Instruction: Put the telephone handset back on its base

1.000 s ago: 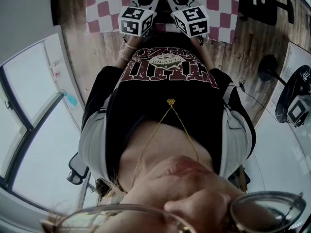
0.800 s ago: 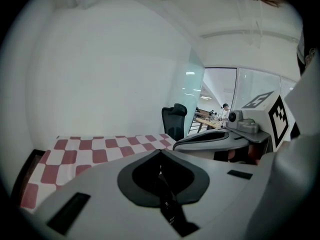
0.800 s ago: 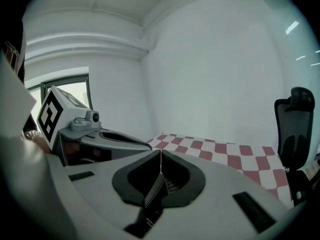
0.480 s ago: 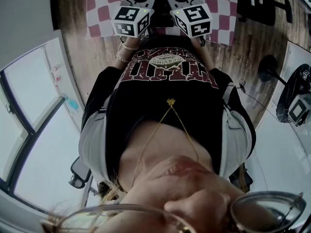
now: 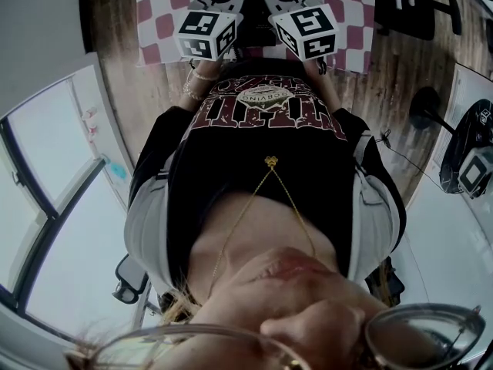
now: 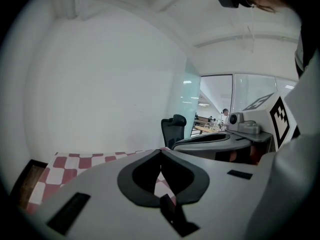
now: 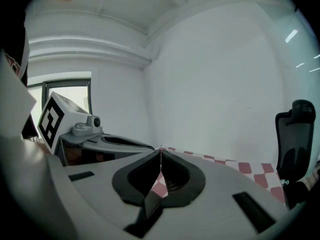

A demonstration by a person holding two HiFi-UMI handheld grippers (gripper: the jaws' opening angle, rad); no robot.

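Left tool (image 6: 160,151): jaws closed tip to tip, nothing between them. Right tool (image 7: 160,152): the same, shut and empty. Both are held side by side, close together, over the near edge of the red-and-white checked cloth (image 5: 163,8) and pointing out across it.

Telephone handset and base: neither appears in any view. The head view takes in mostly the person's shirt (image 5: 266,122) and only the near strip of the cloth. Each gripper view looks level over the cloth to a bare wall.

Judged stage: not yet started, nothing taken up.

To do the step well, probably:
- tip the tools down toward the cloth and find the phone first
- open one tool before approaching
- grip the handset across its middle
- line it up with the cradle, then lower it

Handset's heading and long axis: cannot tell, as it is out of sight.
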